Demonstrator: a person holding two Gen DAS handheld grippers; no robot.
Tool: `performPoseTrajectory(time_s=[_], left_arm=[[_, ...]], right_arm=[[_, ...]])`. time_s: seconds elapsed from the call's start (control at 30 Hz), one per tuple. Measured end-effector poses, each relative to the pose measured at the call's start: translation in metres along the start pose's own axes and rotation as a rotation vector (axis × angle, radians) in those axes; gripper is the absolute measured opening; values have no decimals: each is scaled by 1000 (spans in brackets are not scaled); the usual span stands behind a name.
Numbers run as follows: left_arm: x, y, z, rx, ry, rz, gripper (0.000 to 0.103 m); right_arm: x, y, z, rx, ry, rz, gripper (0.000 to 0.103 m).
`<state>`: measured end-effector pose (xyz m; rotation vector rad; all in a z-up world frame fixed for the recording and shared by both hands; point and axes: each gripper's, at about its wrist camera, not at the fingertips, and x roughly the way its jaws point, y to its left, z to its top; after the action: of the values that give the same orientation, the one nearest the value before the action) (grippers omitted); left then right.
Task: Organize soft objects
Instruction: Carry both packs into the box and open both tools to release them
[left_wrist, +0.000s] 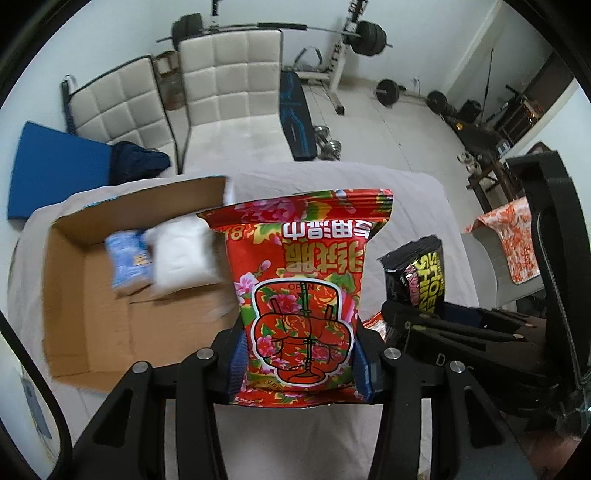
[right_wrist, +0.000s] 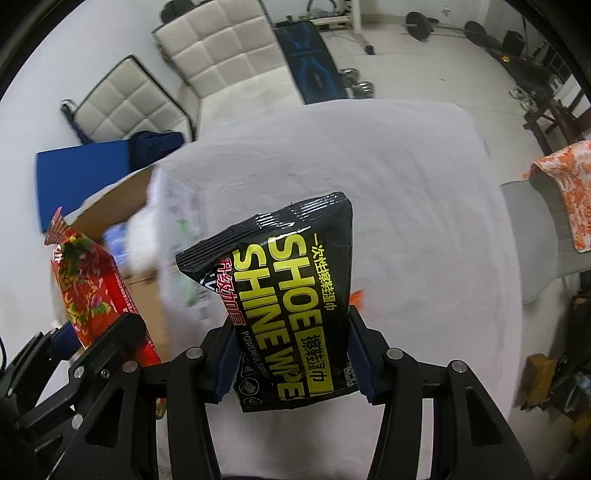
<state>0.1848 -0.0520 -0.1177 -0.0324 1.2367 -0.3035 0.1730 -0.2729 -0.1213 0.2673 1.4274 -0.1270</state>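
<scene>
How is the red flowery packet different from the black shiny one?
The red flowery packet is bright red with pink flowers; the black packet is glossy black with big yellow "SHOE SHINE" letters. The red one is pinched in the left claw; the black one is in the right claw. The red one sits nearer the cardboard box. Both are soft sealed packets, held up above the white-covered table.

A: what kind of place?
B: home, spare rm used as gym. Barbell on rack (left_wrist: 280, 27) at back wall, weight bench (left_wrist: 295, 118), dumbbells (left_wrist: 327, 142) on tiled floor.
A: furniture?
B: white quilted sofa (left_wrist: 229, 92), table w/ pale cloth (right_wrist: 369, 192), chair w/ orange floral towel (right_wrist: 569, 192) (domestic, not a lab).
</scene>
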Motion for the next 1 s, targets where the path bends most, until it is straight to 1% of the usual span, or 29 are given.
performPoseTrajectory(time_s=[0.03, 0.2, 0.3, 0.43, 0.57, 0.7, 0.8, 0.93, 1.0], left_arm=[[-9, 12, -4, -6, -11, 12, 44], [-35, 55, -14, -50, -54, 57, 44], [-48, 83, -21, -90, -69, 64, 44], [-62, 107, -30, -122, -81, 68, 44], [-67, 138, -32, -151, -79, 75, 44], [-59, 176, -28, -185, -55, 93, 44], [-44, 208, -22, -204, -14, 94, 44], [-10, 242, -9, -207, 56, 97, 44], [11, 253, -2, -205, 93, 104, 44]], right_arm=[[-2, 10, -2, -6, -17, 12, 55], [-17, 63, -32, -62, -17, 67, 55], [-21, 100, -47, -112, -16, 83, 55], [-24, 139, -59, -172, -9, 109, 55], [-22, 170, -64, -210, 2, 131, 55], [-4, 194, -56, -225, 20, 137, 55], [15, 209, -48, -207, 39, 134, 55], [50, 224, -32, -164, 74, 116, 55], [71, 231, -24, -152, 97, 89, 55]])
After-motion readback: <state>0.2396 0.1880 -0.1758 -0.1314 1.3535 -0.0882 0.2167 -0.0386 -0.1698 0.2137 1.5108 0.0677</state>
